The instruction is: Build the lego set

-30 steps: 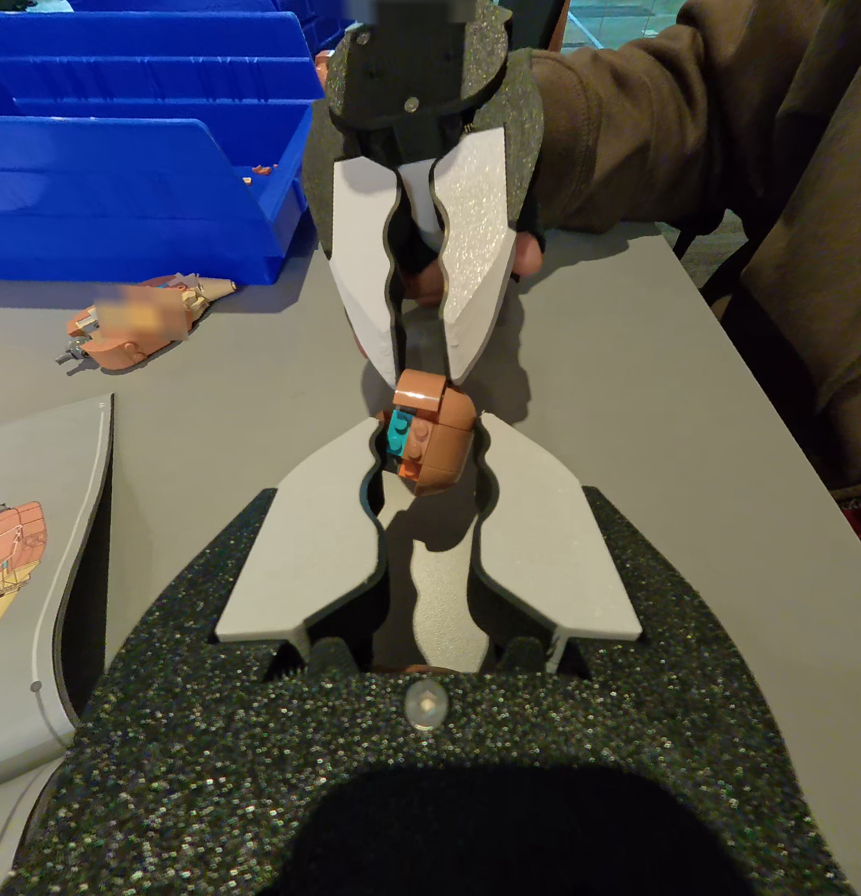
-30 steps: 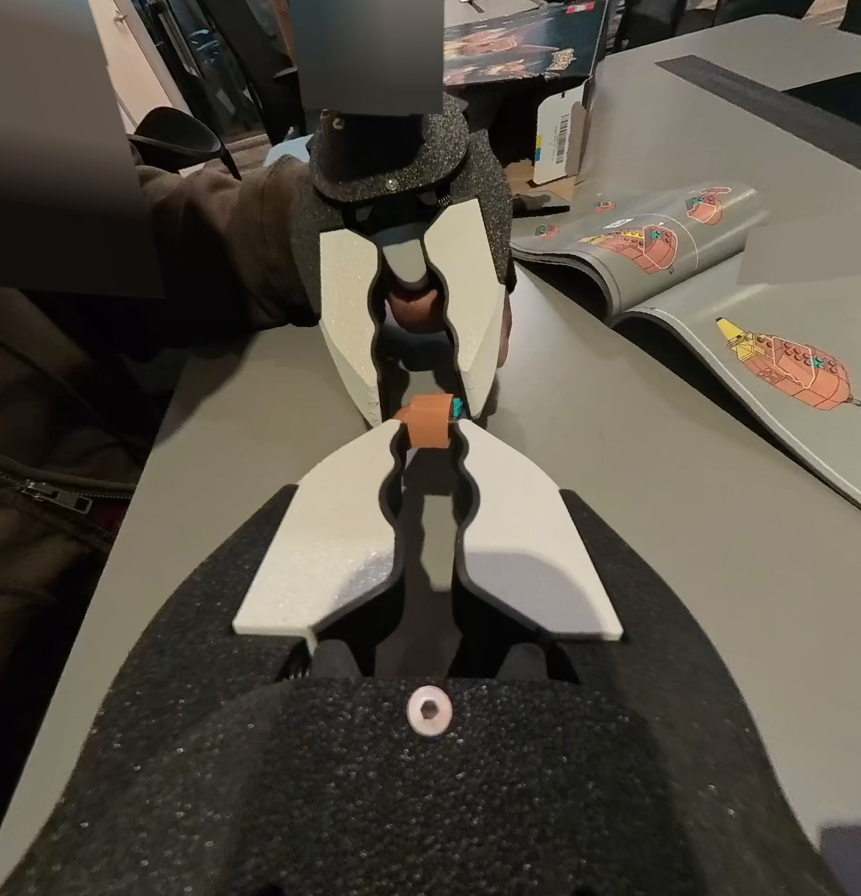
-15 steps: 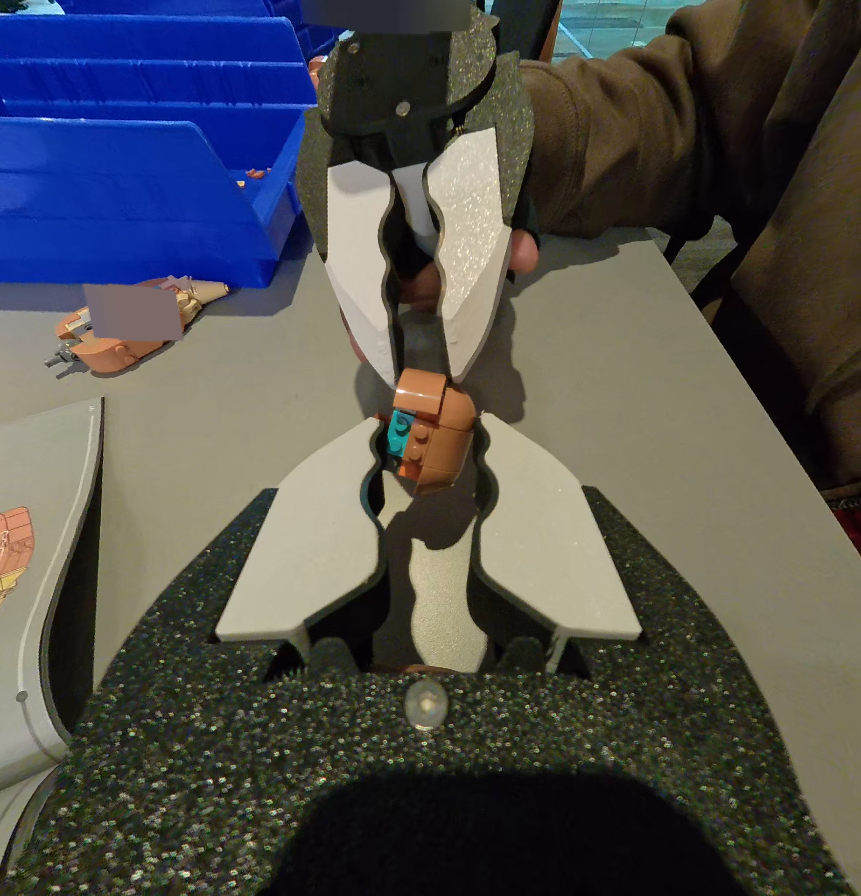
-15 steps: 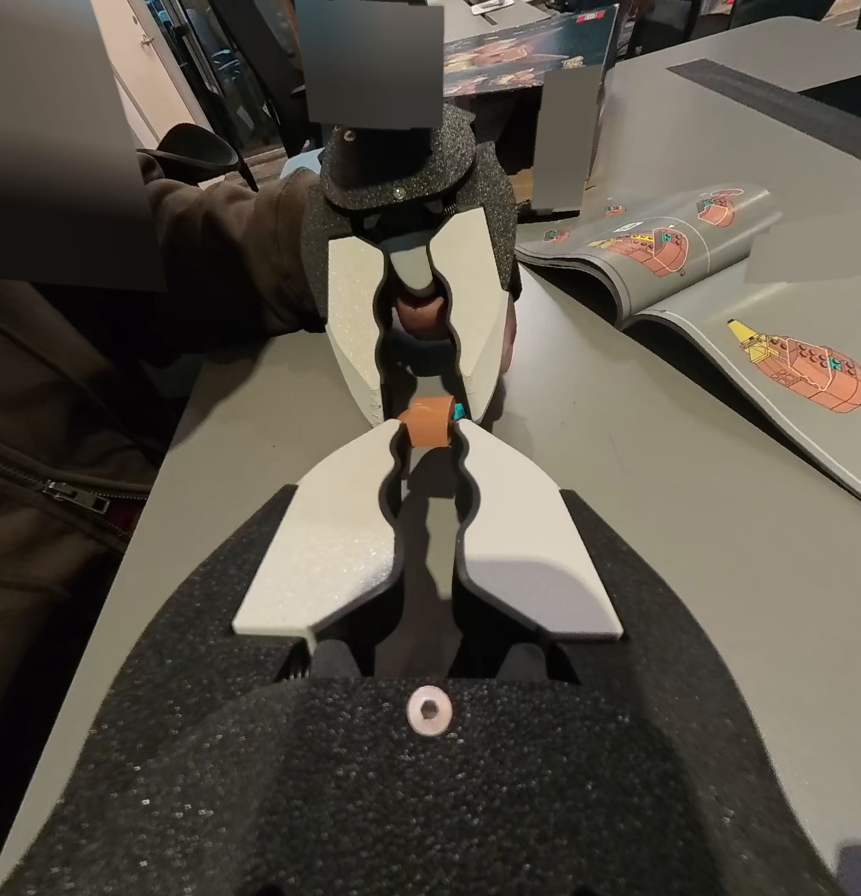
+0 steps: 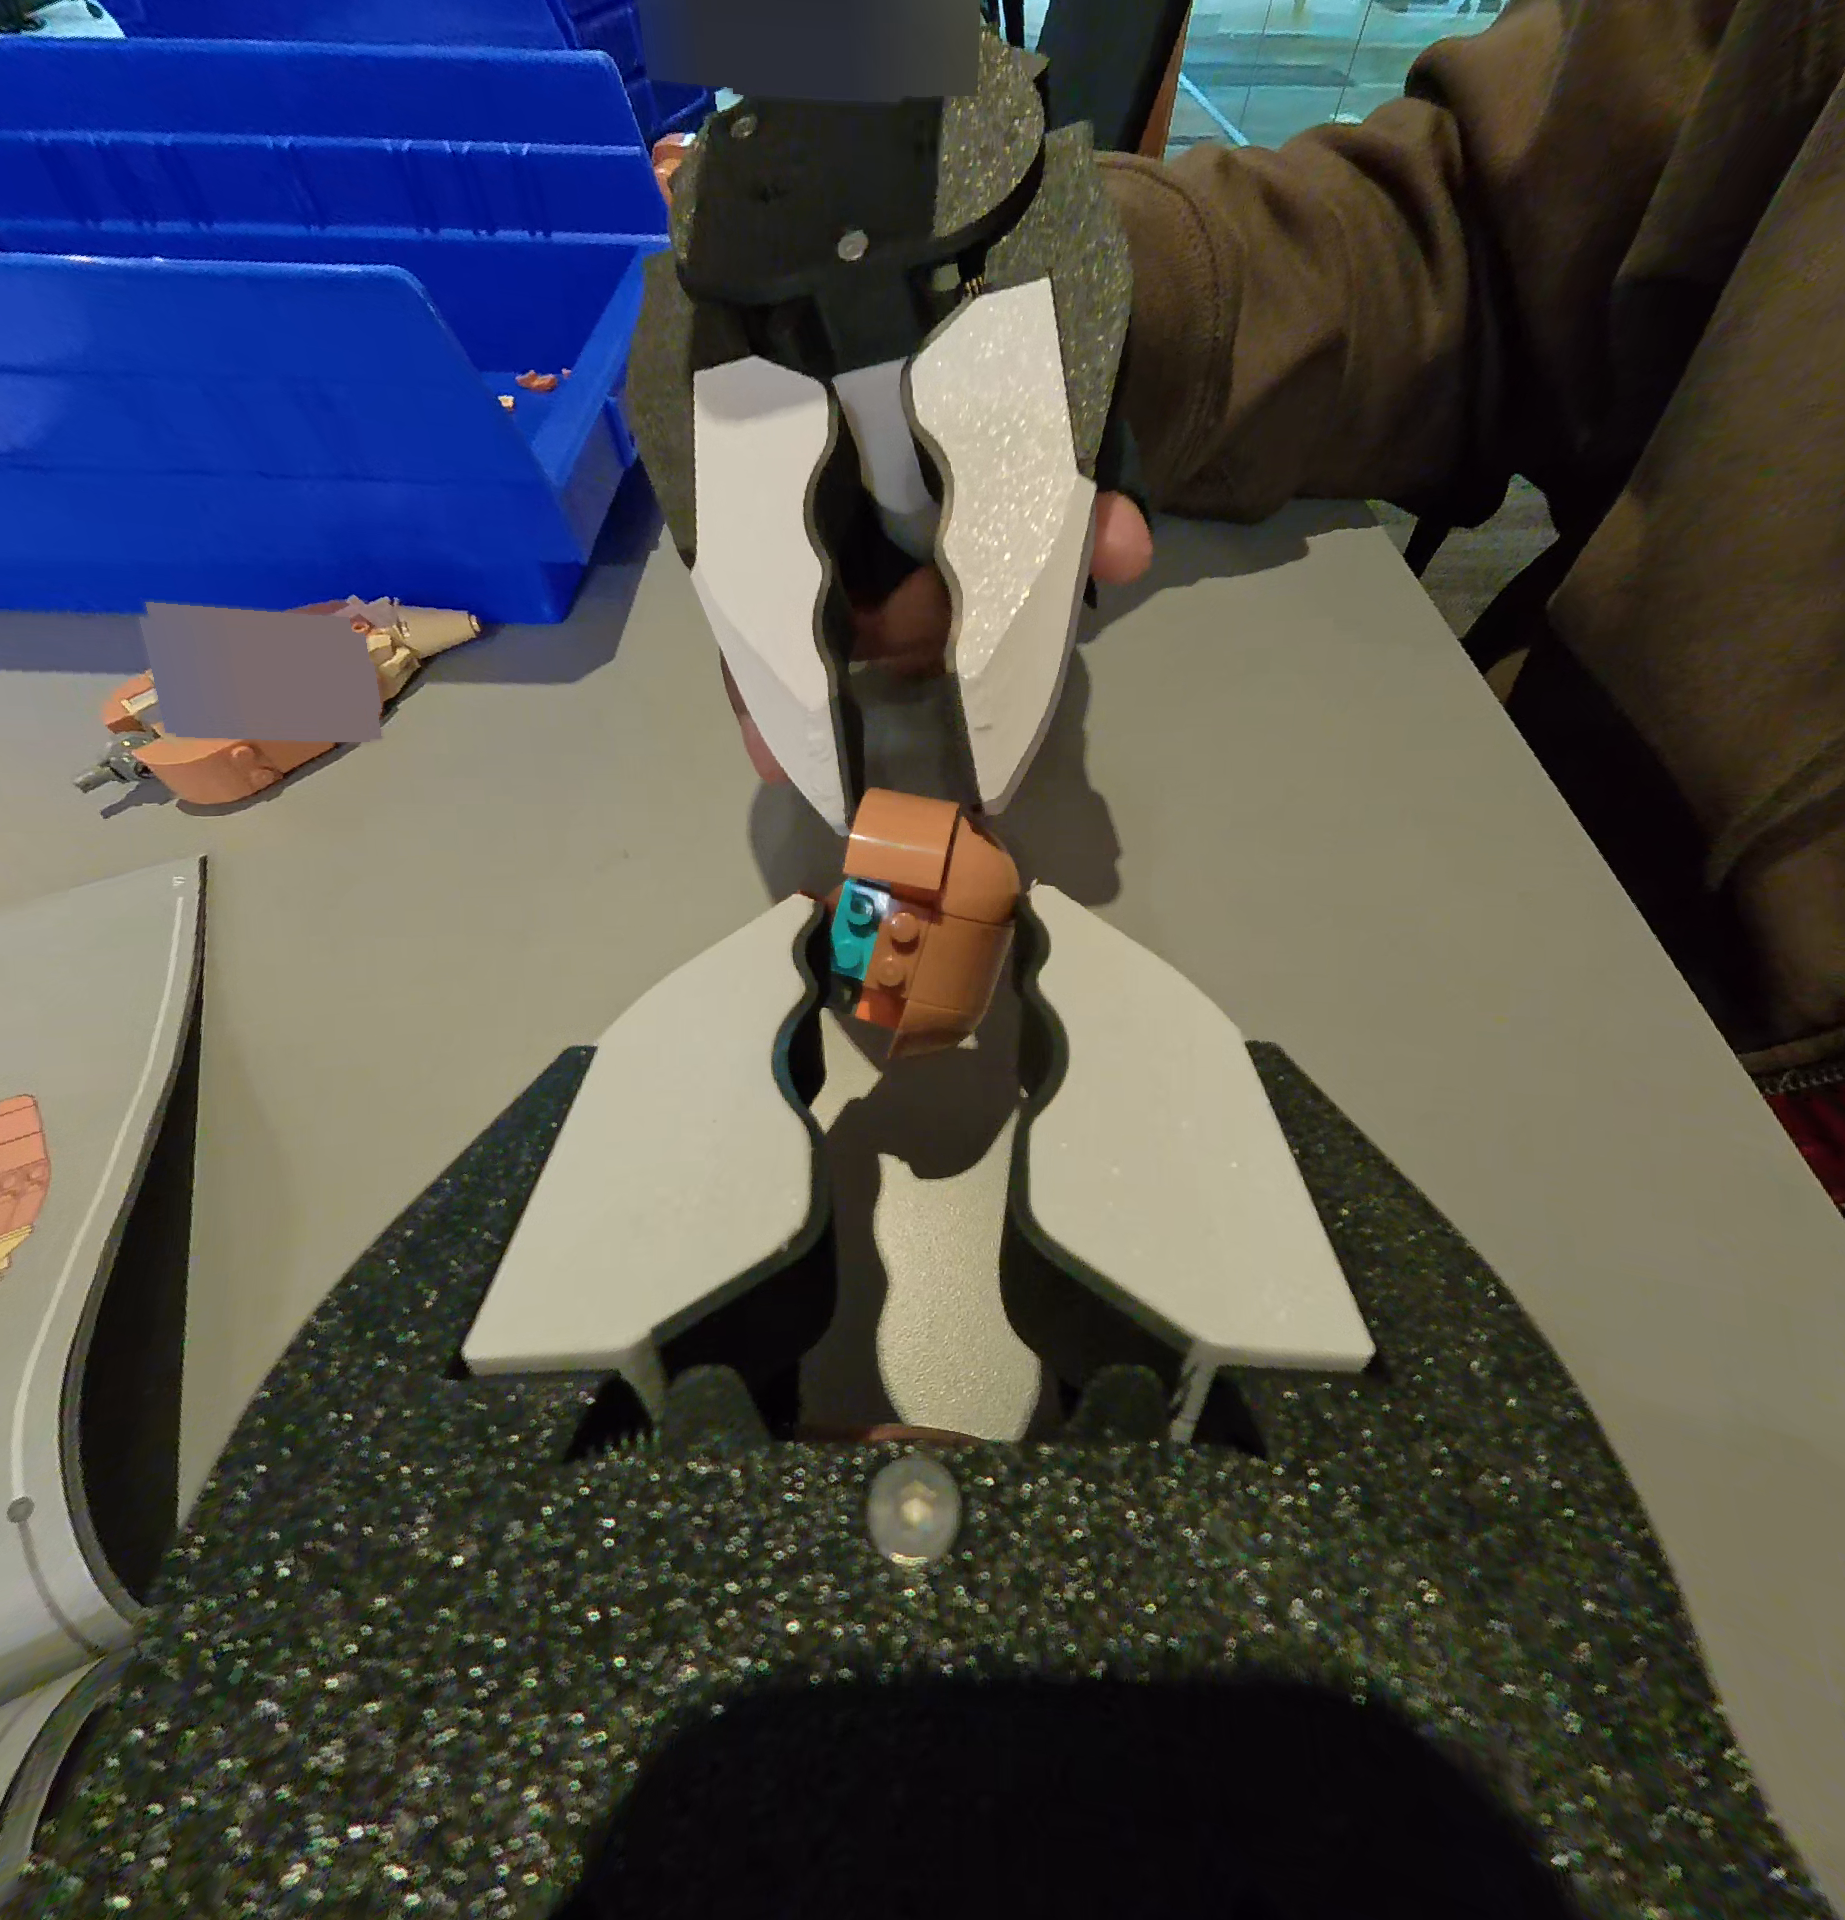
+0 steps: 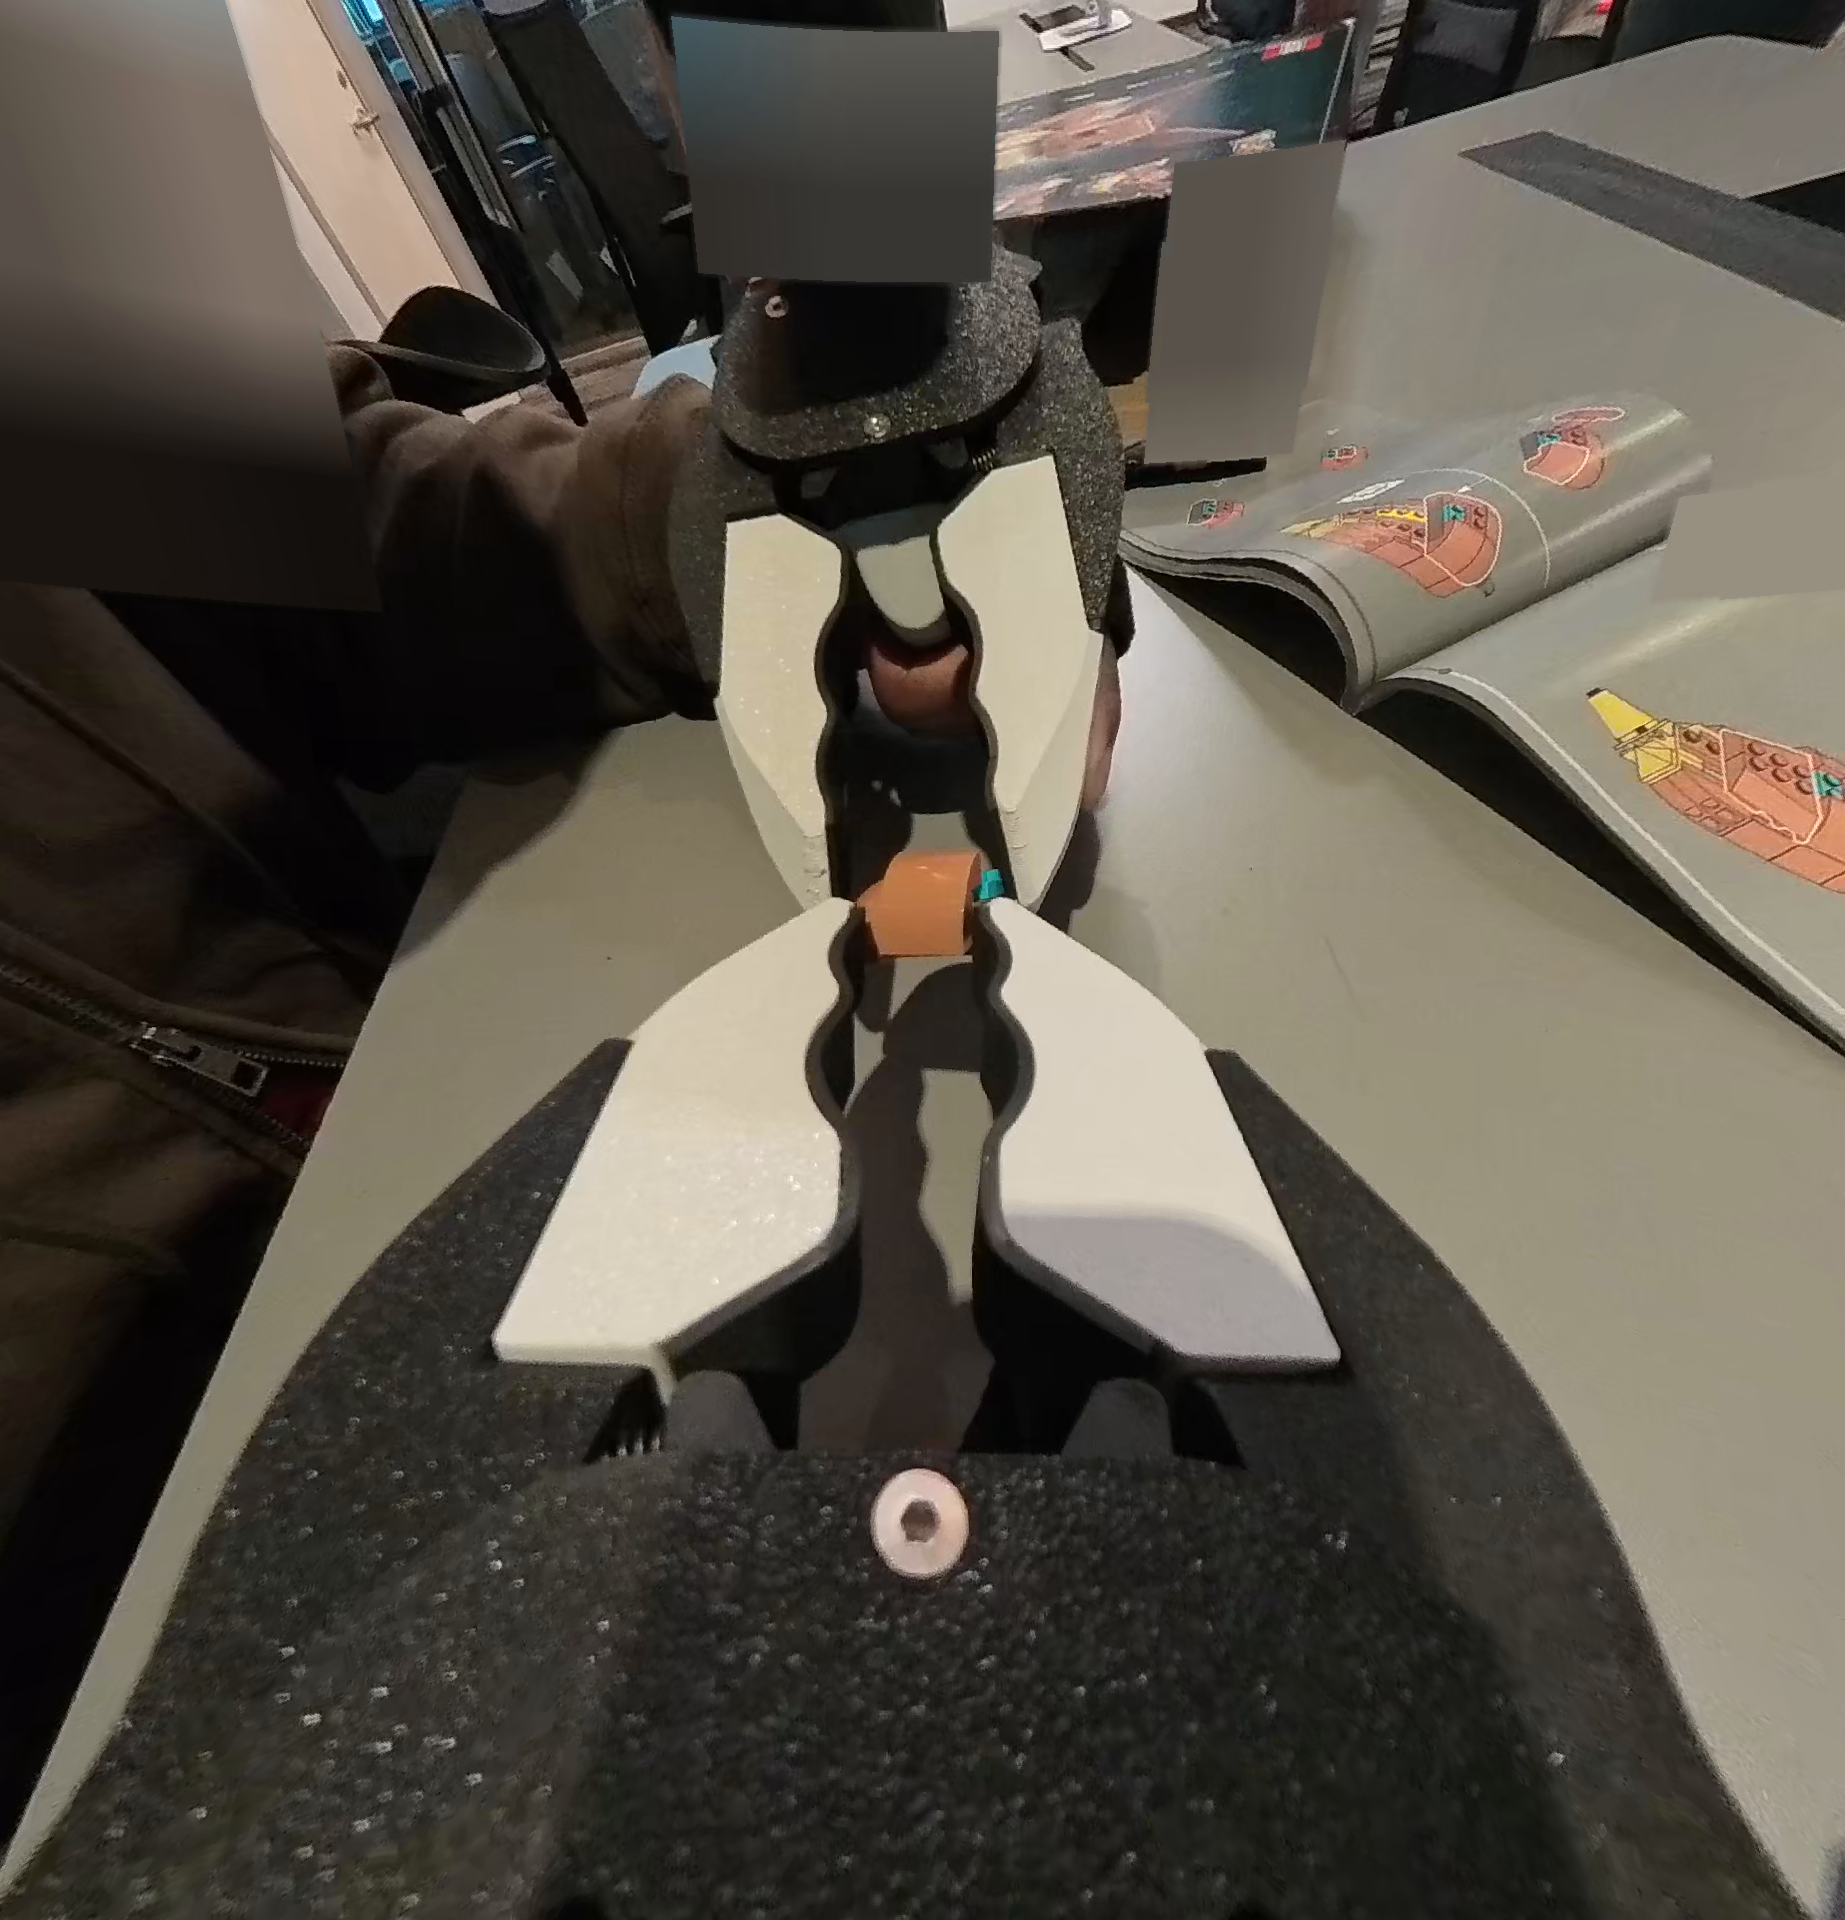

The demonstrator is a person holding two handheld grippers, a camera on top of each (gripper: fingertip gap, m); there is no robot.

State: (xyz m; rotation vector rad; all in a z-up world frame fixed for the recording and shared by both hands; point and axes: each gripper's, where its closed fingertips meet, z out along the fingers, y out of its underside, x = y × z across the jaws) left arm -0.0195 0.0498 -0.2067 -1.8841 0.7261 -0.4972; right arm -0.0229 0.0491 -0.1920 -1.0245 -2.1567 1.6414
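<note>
Left gripper (image 5: 913, 925), right gripper (image 6: 913, 920) both clamp brown lego assembly (image 5: 923, 935), long axis between them.

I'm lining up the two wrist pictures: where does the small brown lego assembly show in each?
Left wrist view: brown lego assembly just above centre, between the left gripper tips, teal brick showing.
Right wrist view: the assembly at centre, between the right gripper tips, teal barely visible.
Shared landmark: the open instruction booklet.
</note>
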